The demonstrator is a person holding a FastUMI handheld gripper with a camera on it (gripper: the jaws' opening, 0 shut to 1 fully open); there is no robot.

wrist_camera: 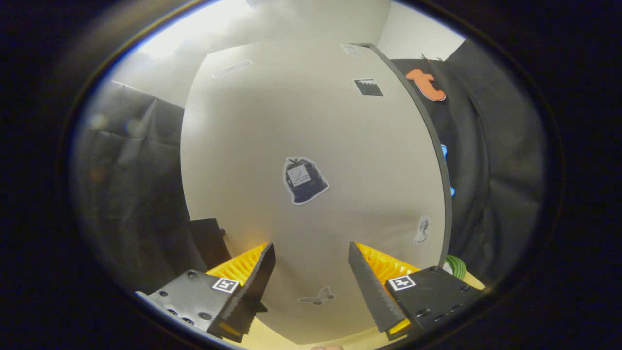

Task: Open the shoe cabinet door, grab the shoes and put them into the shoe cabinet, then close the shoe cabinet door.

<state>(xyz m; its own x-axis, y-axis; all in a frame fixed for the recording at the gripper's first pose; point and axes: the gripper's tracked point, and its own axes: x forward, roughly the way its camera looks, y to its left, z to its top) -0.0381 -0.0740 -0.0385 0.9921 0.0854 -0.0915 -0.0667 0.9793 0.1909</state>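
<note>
Straight ahead stood the shoe cabinet door, a pale flat panel that looked closed, with a dark bell-shaped sticker at its middle and a small butterfly sticker low down between the fingers. The gripper had its fingers spread apart with nothing between them, tips near the panel; whether they touched it could not be told

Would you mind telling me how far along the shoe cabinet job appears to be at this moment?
Nothing can be confirmed as done: the cabinet door, a pale panel with stickers, faces the camera, and I cannot tell if it is open or shut. In hand: the gripper is open and empty, fingers apart just before the panel. Whether shoes are inside cannot be told, so stowing them and closing the door may remain.
</note>
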